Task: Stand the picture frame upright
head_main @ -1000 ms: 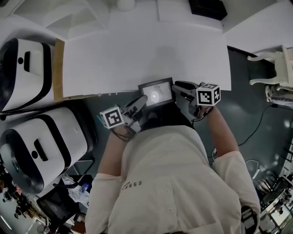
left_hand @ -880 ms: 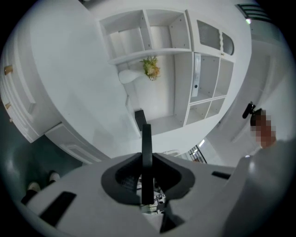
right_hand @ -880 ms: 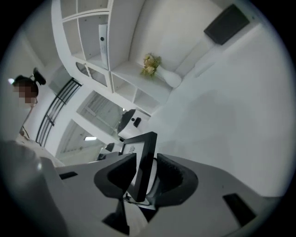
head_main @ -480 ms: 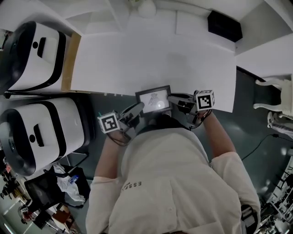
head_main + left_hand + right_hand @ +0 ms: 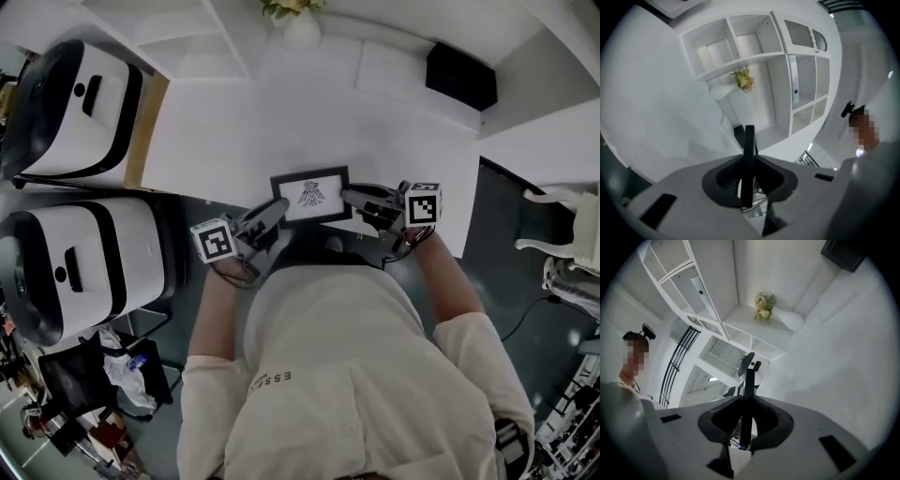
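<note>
**Head view.** The picture frame (image 5: 311, 196) is seen at the near edge of the white table (image 5: 281, 122), with its printed face turned towards the camera. It is held between the two grippers. The left gripper (image 5: 273, 213) is set on its left edge and the right gripper (image 5: 353, 198) on its right edge. Whether the frame's lower edge touches the table cannot be told. A vase of flowers (image 5: 300, 21) and a black box (image 5: 460, 75) are placed at the far side of the table. Two white-and-black machines (image 5: 82, 267) are seen well apart from it, at the left.

**Left gripper view.** The left gripper (image 5: 748, 174) is seen with its jaws closed on the frame (image 5: 749, 140), which is shown edge-on as a dark bar between the pads. The flowers (image 5: 744, 79) and a white shelf unit (image 5: 797, 70) are seen beyond.

**Right gripper view.** The right gripper (image 5: 747, 420) is seen with the frame (image 5: 749, 385) clamped edge-on between its pads; its jaws have just been closing. The flowers (image 5: 764, 305) and the black box (image 5: 843, 254) are seen behind.
</note>
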{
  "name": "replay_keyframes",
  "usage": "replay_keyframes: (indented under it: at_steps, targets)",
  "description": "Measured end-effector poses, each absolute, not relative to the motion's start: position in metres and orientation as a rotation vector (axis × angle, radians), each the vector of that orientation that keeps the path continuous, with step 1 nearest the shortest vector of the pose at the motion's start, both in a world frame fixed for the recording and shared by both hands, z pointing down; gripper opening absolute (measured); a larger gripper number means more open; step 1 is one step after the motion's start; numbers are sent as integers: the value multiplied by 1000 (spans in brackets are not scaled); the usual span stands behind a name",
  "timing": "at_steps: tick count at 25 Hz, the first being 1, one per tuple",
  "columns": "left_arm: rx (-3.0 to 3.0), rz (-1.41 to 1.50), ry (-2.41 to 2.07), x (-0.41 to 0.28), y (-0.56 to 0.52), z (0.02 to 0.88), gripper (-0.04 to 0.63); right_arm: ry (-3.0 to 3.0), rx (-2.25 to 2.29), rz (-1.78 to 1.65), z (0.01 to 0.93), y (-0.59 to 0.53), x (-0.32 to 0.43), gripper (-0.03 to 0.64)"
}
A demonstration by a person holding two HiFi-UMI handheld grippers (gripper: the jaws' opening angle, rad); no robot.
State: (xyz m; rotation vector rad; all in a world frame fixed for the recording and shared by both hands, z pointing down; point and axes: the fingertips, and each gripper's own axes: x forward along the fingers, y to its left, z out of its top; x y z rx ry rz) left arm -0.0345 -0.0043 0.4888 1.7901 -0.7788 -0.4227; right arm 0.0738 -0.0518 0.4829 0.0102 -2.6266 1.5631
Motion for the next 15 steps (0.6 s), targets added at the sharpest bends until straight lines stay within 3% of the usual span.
replay_keyframes:
  at_steps: [15]
  targets:
    - [1921, -219, -735, -104, -84, 498, 75, -2666, 226, 1452, 481, -116, 9, 84]
